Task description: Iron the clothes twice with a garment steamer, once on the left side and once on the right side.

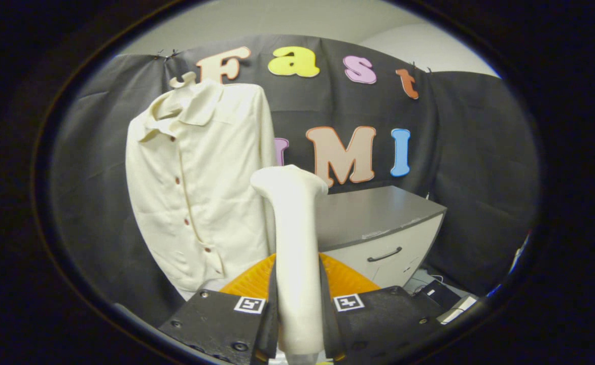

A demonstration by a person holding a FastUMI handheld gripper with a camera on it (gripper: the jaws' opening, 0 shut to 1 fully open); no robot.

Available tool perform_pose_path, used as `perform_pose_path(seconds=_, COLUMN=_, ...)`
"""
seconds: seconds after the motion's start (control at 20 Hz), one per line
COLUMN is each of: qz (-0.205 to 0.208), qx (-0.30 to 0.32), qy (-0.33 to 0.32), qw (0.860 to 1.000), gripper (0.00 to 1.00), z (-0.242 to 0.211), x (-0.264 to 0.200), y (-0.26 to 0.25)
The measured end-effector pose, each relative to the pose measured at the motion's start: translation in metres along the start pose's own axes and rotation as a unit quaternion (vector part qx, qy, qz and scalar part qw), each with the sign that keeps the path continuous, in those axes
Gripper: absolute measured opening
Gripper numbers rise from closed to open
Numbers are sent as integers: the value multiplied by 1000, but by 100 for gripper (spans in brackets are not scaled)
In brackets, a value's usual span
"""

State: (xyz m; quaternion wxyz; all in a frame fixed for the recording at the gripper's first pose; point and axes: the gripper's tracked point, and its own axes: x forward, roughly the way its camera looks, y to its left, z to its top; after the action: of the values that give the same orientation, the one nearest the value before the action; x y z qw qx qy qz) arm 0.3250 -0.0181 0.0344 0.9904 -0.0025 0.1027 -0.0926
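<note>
Fingers of the gripper (300, 324) are pressed on either side of the steamer (294, 243), gripping its pale handle low down so that the rest stands upright between them and rises to a bent head above. Both black fingers touch the handle, one on each side, so the hold looks firm. My guess is that the steamer is hard plastic, smooth and a bit slippery, and top-heavy with its head so far above the grip; squeezing the handle squarely across its width, as now, seems the sensible hold, since a looser one could let it twist. Just behind the handle and the fingers sits something orange and ribbed (345, 279); I cannot tell what it is. Beyond the fingers and off to the left hangs the shirt (201, 187), cream with dark buttons down the front, on a hanger against the black cloth. It looks light and soft, likely to swing or give when pressed. The steamer's head stands beside the shirt's right edge but apart from it, not yet on the cloth. Further right stands a grey cabinet (378, 223) with a drawer handle
</note>
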Motion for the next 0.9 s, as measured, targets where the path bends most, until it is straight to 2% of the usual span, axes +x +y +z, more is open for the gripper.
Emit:
perform_pose_path(seconds=0.15, qz=27, qx=-18, qy=-18, qw=999, gripper=35, z=10, x=-24, y=56)
perform_pose_path(seconds=0.4, qz=66, qx=-20, qy=-36, qw=997, gripper=35, z=24, x=-35, y=126)
perform_pose_path(seconds=0.8, qz=119, qx=-20, qy=-72, qw=990, gripper=34, z=41, x=-2, y=218)
perform_pose_path(seconds=0.9, qz=120, qx=-18, qy=-104, qw=987, gripper=34, z=53, x=11, y=229)
